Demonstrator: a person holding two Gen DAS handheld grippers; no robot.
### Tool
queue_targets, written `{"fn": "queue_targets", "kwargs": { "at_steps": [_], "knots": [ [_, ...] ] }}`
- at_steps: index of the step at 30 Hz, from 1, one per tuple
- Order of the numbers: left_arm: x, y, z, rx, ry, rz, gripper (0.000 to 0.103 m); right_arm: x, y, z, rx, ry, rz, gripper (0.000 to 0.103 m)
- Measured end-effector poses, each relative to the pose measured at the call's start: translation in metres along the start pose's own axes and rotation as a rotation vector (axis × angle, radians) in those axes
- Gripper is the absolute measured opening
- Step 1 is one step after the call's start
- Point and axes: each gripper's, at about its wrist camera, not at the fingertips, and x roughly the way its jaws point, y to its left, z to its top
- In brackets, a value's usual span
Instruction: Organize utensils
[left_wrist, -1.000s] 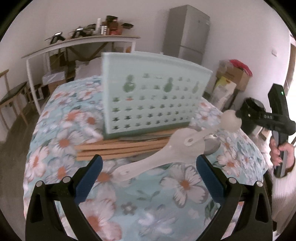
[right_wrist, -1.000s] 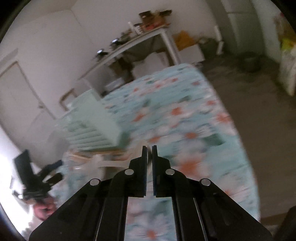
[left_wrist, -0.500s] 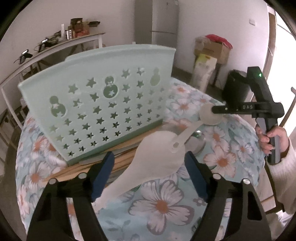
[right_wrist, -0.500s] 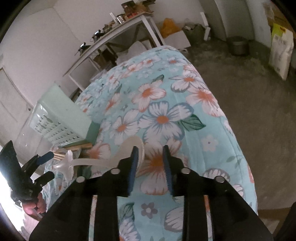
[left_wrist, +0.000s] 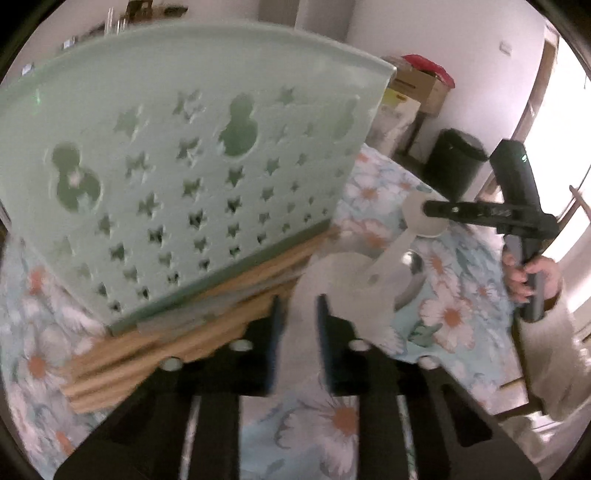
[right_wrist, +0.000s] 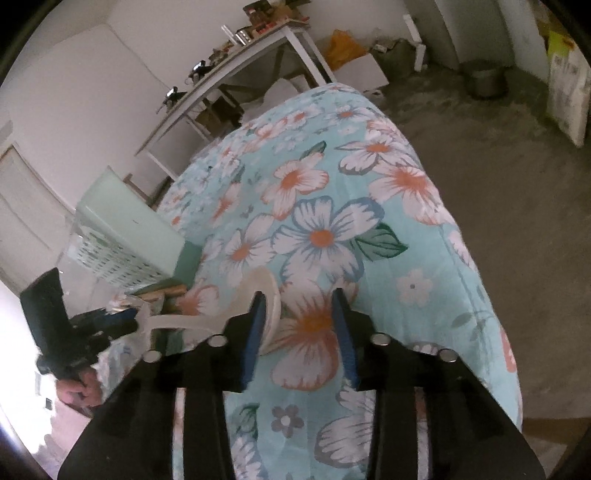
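Observation:
A mint-green basket (left_wrist: 192, 162) with star cutouts stands on wooden utensils (left_wrist: 177, 339) on the floral table; it also shows in the right wrist view (right_wrist: 122, 240). My left gripper (left_wrist: 298, 314) is shut on the handle of a white rice paddle (left_wrist: 354, 288). A white spoon (left_wrist: 421, 221) lies with its handle over the paddle; its bowl (right_wrist: 266, 291) sits just left of my right gripper (right_wrist: 299, 317), which is open and empty. A metal spoon (left_wrist: 412, 266) lies under the white spoon.
The floral tablecloth (right_wrist: 325, 206) covers the table, which drops off at its right edge to a grey floor (right_wrist: 498, 155). A white side table (right_wrist: 258, 55) with clutter stands behind. A black bin (left_wrist: 454, 162) and boxes (left_wrist: 417, 85) stand beyond the table.
My left gripper moved forward and closed on the rice paddle's handle. My right gripper went from shut to open, and its jaws now stand apart beside the white spoon's bowl.

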Motion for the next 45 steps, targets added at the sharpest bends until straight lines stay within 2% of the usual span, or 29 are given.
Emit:
{"fn": "queue_targets", "kwargs": {
  "at_steps": [2,3,4,7,10,12,14,15,17,19,20,22,24,26,30,31,35,40,42,43,45],
  "knots": [
    [-0.001,0.002,-0.003,-0.007,0.011,-0.013,0.004,0.001,0.001,-0.001,-0.005,0.004,0.002,0.018],
    [-0.003,0.001,-0.004,-0.003,0.009,-0.012,0.003,0.002,0.001,-0.001,0.000,0.013,0.018,0.007],
    [-0.006,0.001,-0.006,-0.009,0.005,-0.021,0.002,0.004,0.001,-0.001,0.004,0.021,0.029,0.005],
    [-0.015,0.006,-0.006,-0.048,-0.024,-0.035,0.001,0.004,0.001,-0.001,0.002,0.012,0.026,0.005],
    [-0.039,0.012,-0.006,-0.080,-0.093,0.022,0.001,0.001,0.003,-0.001,-0.016,-0.003,0.011,0.004],
    [-0.049,0.018,-0.008,-0.131,-0.119,0.082,0.001,0.000,0.004,0.000,-0.024,-0.007,0.005,0.004],
    [-0.059,0.027,-0.014,-0.192,-0.141,0.191,0.001,0.000,0.003,0.000,-0.023,-0.013,0.002,0.004],
    [-0.061,0.032,-0.018,-0.216,-0.150,0.212,0.002,0.000,0.003,0.000,-0.021,-0.015,0.004,0.004],
    [-0.063,0.044,-0.026,-0.279,-0.153,0.209,0.002,0.000,0.002,0.000,-0.021,-0.017,0.007,0.004],
    [-0.059,0.054,-0.029,-0.299,-0.137,0.183,0.004,0.000,0.002,0.001,-0.018,-0.015,0.007,0.004],
    [-0.055,0.058,-0.029,-0.297,-0.126,0.144,0.008,0.000,0.003,0.000,-0.022,-0.016,0.005,0.004],
    [-0.051,0.062,-0.027,-0.275,-0.123,0.140,0.019,0.000,0.003,0.000,-0.024,-0.016,0.002,0.004],
    [-0.046,0.067,-0.022,-0.247,-0.112,0.102,0.043,0.000,0.002,0.001,-0.020,-0.015,0.006,0.004],
    [-0.041,0.075,-0.016,-0.242,-0.081,0.050,0.052,0.000,0.001,0.000,-0.010,-0.012,0.012,0.004],
    [-0.032,0.074,-0.006,-0.212,-0.035,-0.055,0.052,0.001,-0.005,0.001,0.016,-0.005,0.037,0.004],
    [-0.031,0.070,-0.004,-0.186,-0.021,-0.058,0.052,0.001,-0.005,0.001,0.016,-0.005,0.038,0.004],
    [-0.024,0.053,-0.003,-0.069,0.039,-0.043,0.053,0.001,-0.006,0.002,0.012,-0.005,0.033,0.004],
    [-0.021,0.034,-0.008,0.008,0.052,0.018,0.050,0.000,-0.006,0.002,0.011,-0.005,0.031,0.004],
    [-0.020,0.024,-0.012,0.051,0.064,0.050,0.025,0.000,-0.005,0.001,0.009,-0.005,0.029,0.005],
    [-0.019,0.019,-0.014,0.064,0.069,0.073,0.024,0.000,-0.006,0.001,0.007,-0.005,0.026,0.005],
    [-0.020,0.018,-0.016,0.034,0.072,0.049,0.015,0.001,-0.006,0.001,0.004,-0.003,0.023,0.005]
  ]
}}
